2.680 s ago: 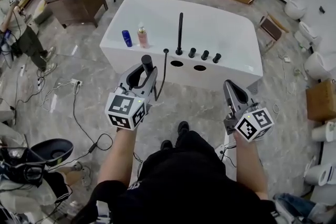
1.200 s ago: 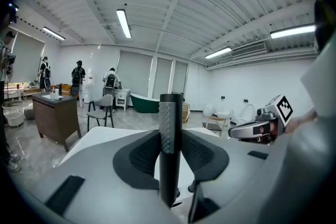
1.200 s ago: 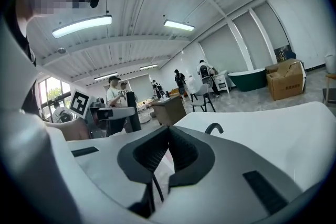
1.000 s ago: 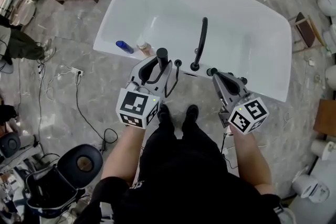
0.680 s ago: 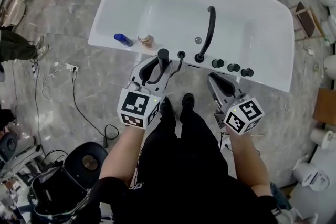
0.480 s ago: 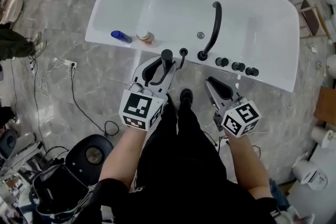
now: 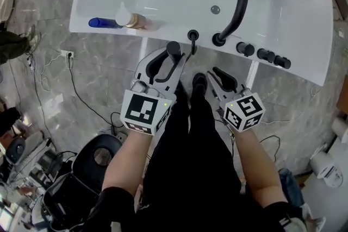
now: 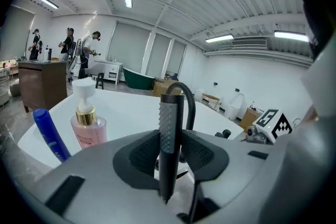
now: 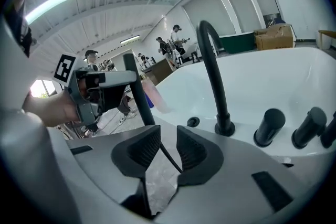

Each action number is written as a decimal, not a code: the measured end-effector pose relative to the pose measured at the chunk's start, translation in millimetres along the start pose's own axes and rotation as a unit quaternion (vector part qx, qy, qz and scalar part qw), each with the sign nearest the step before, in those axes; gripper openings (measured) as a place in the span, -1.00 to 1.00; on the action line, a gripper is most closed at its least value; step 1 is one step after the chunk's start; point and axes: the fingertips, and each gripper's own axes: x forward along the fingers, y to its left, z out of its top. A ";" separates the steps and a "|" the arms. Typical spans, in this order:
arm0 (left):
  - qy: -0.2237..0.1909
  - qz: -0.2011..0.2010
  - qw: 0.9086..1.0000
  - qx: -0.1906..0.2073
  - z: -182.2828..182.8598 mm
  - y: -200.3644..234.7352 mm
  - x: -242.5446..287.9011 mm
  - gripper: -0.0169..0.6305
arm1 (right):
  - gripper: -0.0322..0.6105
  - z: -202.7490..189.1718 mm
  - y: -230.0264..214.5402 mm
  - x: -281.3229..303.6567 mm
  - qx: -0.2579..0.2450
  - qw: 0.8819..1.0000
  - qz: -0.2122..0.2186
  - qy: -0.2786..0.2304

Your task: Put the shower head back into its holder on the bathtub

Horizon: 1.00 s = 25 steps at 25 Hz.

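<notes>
Left gripper clamps the shower head upright. The holder is just ahead of its tips, on the bathtub rim. Right gripper has just been opening: half-wide, nothing pinched. Risk: the slack hose snags and tilts the head off the holder.

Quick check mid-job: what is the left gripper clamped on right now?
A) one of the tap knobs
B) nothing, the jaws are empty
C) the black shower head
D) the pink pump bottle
C: in the left gripper view, the left gripper has its pads pressed on either side of the black shower head. The pink pump bottle stands apart on the bathtub.
</notes>
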 end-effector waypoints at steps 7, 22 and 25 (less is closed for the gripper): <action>0.021 -0.001 1.000 0.001 -54.6 18.1 36.3 -0.53 | -0.43 -54.8 -31.3 68.1 0.004 0.999 0.007 0.032; 0.024 0.009 0.999 -0.030 -123.8 47.3 57.2 -0.53 | -0.33 -105.5 -71.5 172.6 -0.020 0.998 -0.032 0.047; 0.025 0.006 0.999 -0.032 -128.5 45.6 58.0 -0.53 | -0.44 -113.7 -79.4 179.0 -0.015 0.997 -0.055 0.050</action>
